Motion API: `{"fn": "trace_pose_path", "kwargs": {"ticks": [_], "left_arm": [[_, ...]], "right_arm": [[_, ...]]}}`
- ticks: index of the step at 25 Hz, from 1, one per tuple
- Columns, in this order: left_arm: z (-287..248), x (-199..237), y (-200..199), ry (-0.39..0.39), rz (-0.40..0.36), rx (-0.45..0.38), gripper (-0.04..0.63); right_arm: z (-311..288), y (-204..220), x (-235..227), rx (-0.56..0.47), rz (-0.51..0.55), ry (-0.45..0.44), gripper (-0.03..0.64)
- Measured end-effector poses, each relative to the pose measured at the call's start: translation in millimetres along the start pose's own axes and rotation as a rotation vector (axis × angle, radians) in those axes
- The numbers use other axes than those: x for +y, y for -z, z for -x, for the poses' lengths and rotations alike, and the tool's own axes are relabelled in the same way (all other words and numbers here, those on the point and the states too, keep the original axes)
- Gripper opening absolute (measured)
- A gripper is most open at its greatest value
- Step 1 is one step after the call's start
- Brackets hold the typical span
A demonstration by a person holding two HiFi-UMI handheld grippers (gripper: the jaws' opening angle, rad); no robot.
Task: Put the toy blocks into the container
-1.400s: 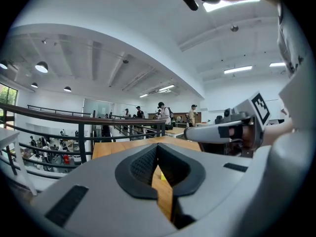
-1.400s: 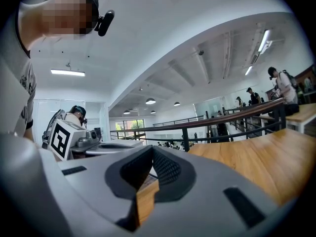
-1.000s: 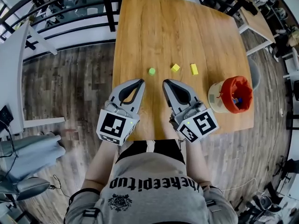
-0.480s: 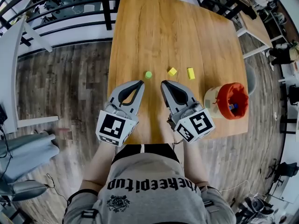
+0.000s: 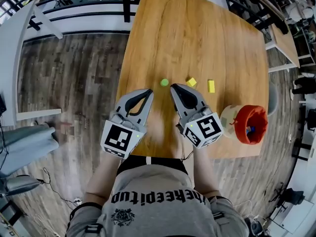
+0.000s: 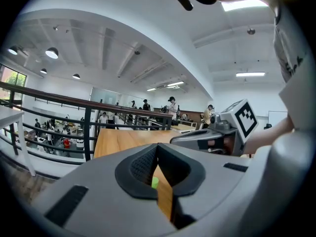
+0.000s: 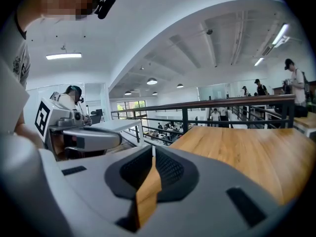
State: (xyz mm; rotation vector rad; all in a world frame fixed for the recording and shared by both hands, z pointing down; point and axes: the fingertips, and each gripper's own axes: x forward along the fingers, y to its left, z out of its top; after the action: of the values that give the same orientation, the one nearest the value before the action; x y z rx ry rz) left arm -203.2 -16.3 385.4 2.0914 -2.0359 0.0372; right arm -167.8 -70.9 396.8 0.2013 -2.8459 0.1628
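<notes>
- My left gripper [image 5: 149,91] has its jaws closed tip to tip. Nothing is held between them.
- My right gripper [image 5: 173,87] is likewise closed, tips meeting, with nothing in its grasp.
- Both grippers sit side by side over the near part of the wooden table [image 5: 197,33], pointing away from me. They are close together but not touching.
- Each gripper carries a marker cube with a black-and-white square pattern, left [image 5: 120,139] and right [image 5: 204,129]. Neither pattern carries readable text.
- The green block [image 5: 164,82] lies on the table just beyond and between the two sets of jaw tips, apart from both. It also shows in the left gripper view, through the opening behind the closed tips.
- The yellow cube [image 5: 191,82] lies just beside the right gripper's tip, on its right, and is not touched.
- The yellow oblong block [image 5: 211,86] lies a little further right, clear of the cube.
- The container [image 5: 245,124], red-lined, stands near the table's right edge beside the right marker cube. A blue piece [image 5: 252,130] shows inside it.
- Writing: my shirt [image 5: 158,201] bears "thekeepitup", upside down in the head view. The emblem below it is too small to read.
</notes>
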Motion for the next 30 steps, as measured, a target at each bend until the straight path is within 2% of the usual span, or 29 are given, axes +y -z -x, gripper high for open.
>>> {"fn": "trace_pose_path", "kwargs": {"ticks": [6, 17, 30], "left_arm": [[-9.1, 9.9, 10.1, -0.032, 0.021, 0.025, 0.015], [-25.1, 13.5, 28.4, -0.034, 0.057, 0.064, 0.015], [-25.4, 28.5, 48.6, -0.079, 0.1, 0.102, 0.015]], "right_arm": [[-18.9, 23.7, -13.2, 0.054, -0.025, -0.024, 0.018], [-44.7, 74.3, -32.1, 0.185, -0.019, -0.044, 0.077], [-63.0, 125.1, -43.4, 0.316, 0.002, -0.035, 0.137]]}}
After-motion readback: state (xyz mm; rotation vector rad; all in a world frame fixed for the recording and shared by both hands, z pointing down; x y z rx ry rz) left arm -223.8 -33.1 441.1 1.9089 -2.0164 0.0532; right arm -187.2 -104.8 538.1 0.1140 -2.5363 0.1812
